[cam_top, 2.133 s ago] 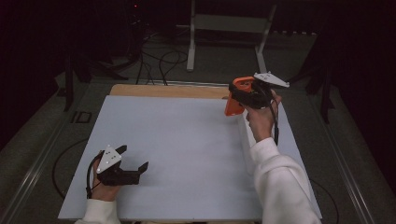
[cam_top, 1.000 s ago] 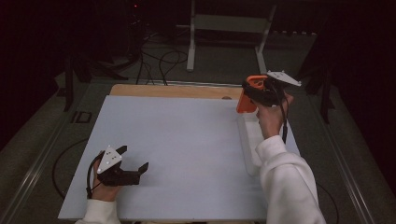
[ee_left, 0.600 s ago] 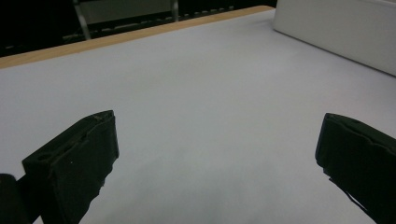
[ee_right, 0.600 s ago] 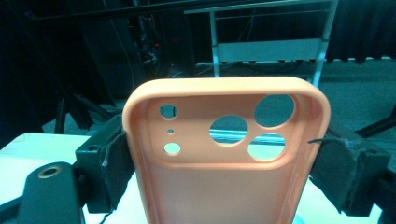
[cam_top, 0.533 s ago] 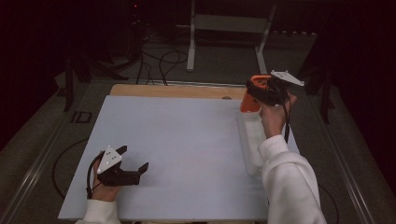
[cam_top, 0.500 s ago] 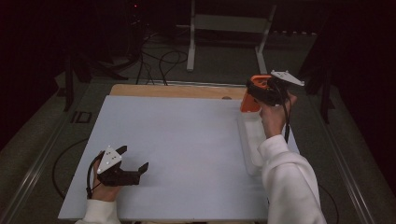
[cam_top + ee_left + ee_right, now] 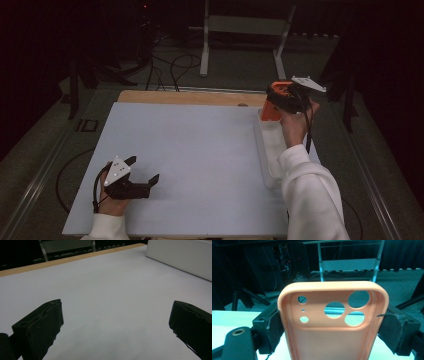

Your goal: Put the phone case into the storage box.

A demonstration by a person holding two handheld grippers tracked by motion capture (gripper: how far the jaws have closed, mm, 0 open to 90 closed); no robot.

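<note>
My right hand-held gripper [image 7: 274,104] clamps the orange phone case [image 7: 333,322] above the tabletop's [image 7: 200,150] far right corner; my left hand-held gripper [image 7: 145,172] rests open near the near left edge, with bare surface between.

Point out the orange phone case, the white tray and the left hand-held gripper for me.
orange phone case [image 7: 332,340], right gripper view, flat inner back below the camera cutouts.
white tray [image 7: 264,150], high view, its left wall.
left hand-held gripper [image 7: 143,170], high view, midway between its open fingertips.
</note>
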